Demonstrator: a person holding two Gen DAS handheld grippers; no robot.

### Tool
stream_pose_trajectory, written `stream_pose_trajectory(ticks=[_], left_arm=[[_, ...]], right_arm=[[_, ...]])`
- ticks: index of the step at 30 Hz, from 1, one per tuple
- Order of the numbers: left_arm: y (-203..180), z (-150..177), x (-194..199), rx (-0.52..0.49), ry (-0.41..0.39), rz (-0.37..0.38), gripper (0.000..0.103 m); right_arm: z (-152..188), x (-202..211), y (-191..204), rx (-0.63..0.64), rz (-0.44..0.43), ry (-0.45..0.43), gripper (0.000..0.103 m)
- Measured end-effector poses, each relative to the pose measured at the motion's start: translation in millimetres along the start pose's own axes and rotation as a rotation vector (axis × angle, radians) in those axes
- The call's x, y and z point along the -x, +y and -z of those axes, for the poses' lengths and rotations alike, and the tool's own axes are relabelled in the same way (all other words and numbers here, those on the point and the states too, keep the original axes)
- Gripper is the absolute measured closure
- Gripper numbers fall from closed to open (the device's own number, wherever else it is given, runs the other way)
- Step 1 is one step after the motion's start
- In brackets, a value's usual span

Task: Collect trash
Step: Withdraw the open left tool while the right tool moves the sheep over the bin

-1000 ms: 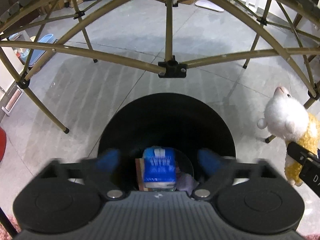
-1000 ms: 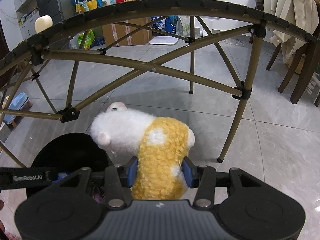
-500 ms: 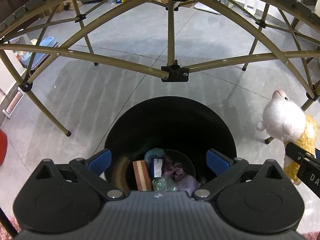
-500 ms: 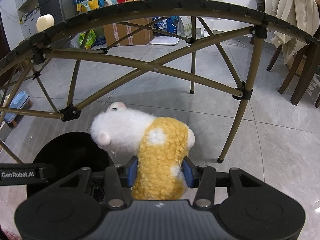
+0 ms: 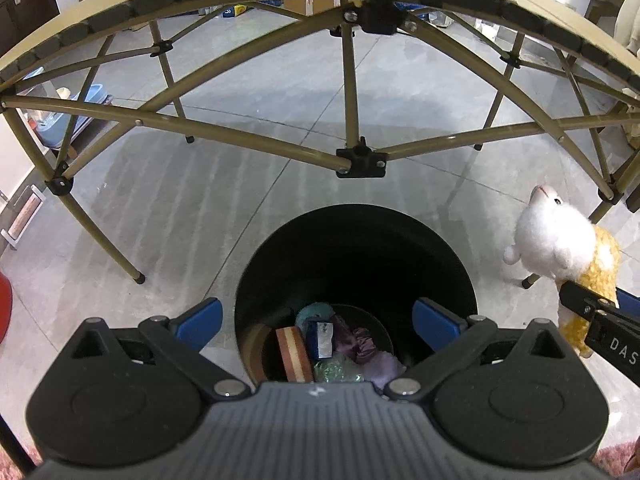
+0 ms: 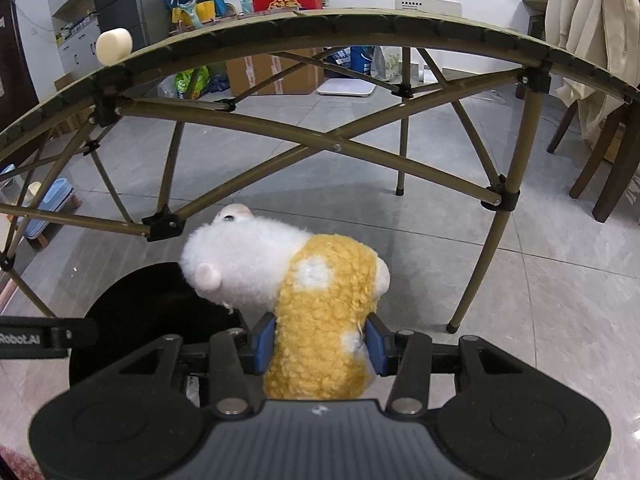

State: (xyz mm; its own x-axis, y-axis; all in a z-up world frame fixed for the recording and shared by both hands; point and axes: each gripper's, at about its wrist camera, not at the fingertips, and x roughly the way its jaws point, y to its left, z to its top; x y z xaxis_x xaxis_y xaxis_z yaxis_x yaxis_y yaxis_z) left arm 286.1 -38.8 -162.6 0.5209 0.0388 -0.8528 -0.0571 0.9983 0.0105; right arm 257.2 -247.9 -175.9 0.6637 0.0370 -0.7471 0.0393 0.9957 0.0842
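Room: grey tiled floor (image 5: 168, 216), with a folding table's tan frame (image 5: 360, 158) arching over it.
Bin: the black trash bin (image 5: 440, 264) stands on the floor below your left gripper; wrappers and a small blue carton (image 5: 320, 338) lie at its bottom.
Left gripper (image 5: 316, 322): your jaws are spread wide, nothing between them.
Right gripper (image 6: 320, 346): your pads squeeze the plush sheep (image 6: 320, 312), held just beside the bin's right rim.
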Motion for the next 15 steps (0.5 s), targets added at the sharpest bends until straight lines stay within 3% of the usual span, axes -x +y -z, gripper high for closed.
stream_pose_trajectory(ticks=[15], left_arm=[[38,4,16,0.021,-0.012,-0.003,0.0]], right_arm=[[0,3,21,0.038,-0.033,0.007,0.058]])
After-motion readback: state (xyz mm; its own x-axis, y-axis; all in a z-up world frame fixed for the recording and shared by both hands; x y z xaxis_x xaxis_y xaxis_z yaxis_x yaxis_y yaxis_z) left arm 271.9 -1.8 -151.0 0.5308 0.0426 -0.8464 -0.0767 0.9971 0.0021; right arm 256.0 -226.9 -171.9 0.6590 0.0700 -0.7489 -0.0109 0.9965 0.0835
